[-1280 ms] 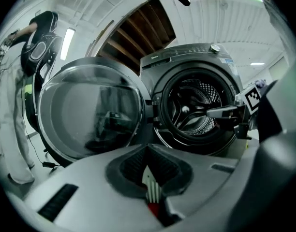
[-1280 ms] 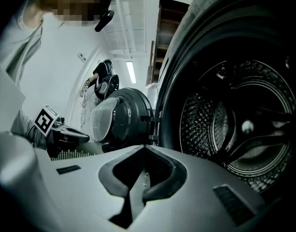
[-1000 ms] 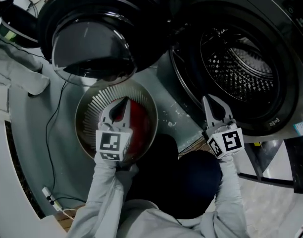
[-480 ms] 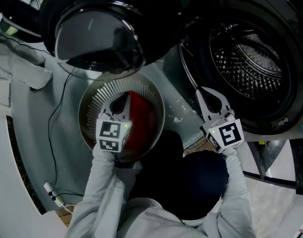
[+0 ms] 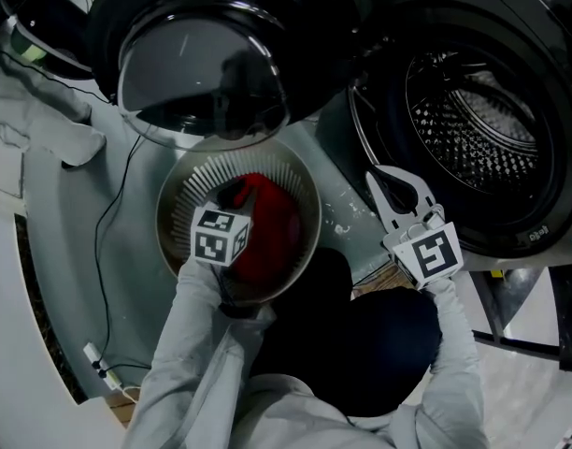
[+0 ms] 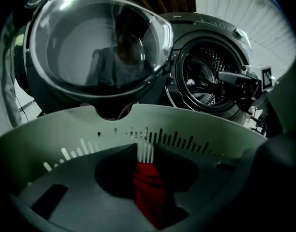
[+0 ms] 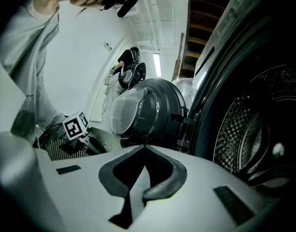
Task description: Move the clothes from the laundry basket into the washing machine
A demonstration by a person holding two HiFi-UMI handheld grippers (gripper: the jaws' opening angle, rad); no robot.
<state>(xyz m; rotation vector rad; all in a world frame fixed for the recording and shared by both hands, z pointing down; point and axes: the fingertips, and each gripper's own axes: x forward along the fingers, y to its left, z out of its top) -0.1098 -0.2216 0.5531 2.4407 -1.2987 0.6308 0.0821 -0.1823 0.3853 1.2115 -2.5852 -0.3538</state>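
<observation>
One red cloth lies in the laundry basket. The washing machine looks empty, I think. The left gripper has just been opening its jaws a little, with the cloth between them, not pinched. The right gripper is closed and empty.

Head view looks steeply down on the laundry basket, open door and drum; left gripper view faces door and drum from close over the basket; right gripper view, close beside the drum, looks back at the shared door.
</observation>
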